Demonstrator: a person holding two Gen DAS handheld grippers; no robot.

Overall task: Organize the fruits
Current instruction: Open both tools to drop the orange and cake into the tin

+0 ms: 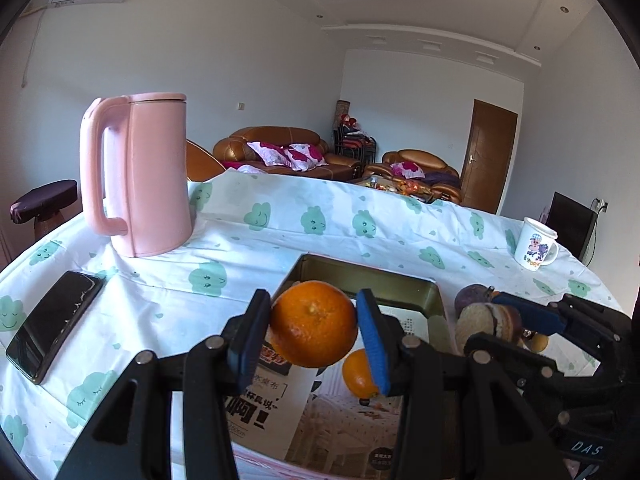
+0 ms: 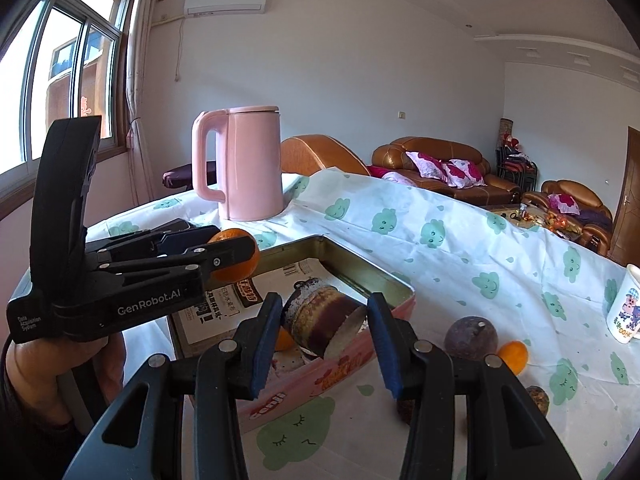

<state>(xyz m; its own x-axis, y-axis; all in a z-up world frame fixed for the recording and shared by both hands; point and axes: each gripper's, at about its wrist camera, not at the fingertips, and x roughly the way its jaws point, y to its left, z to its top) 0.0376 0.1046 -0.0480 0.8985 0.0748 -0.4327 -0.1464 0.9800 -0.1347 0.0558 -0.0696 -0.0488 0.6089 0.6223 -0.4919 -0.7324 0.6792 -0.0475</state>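
Note:
My left gripper (image 1: 314,330) is shut on an orange (image 1: 313,323) and holds it above the open metal tin (image 1: 362,276). Another orange (image 1: 359,374) lies inside the tin. My right gripper (image 2: 324,326) is shut on a halved purple passion fruit (image 2: 320,316) over the tin's near wall (image 2: 320,376); it also shows in the left wrist view (image 1: 486,322). The left gripper with its orange (image 2: 236,260) shows at left in the right wrist view. A whole passion fruit (image 2: 471,338) and a small orange (image 2: 513,356) lie on the cloth right of the tin.
A pink kettle (image 1: 146,176) stands at the table's back left. A black phone (image 1: 54,326) lies at the left. A white cartoon mug (image 1: 536,248) stands at the right. Another dark fruit (image 2: 536,398) lies near the front right. The table has a white cloud-print cloth (image 1: 256,240).

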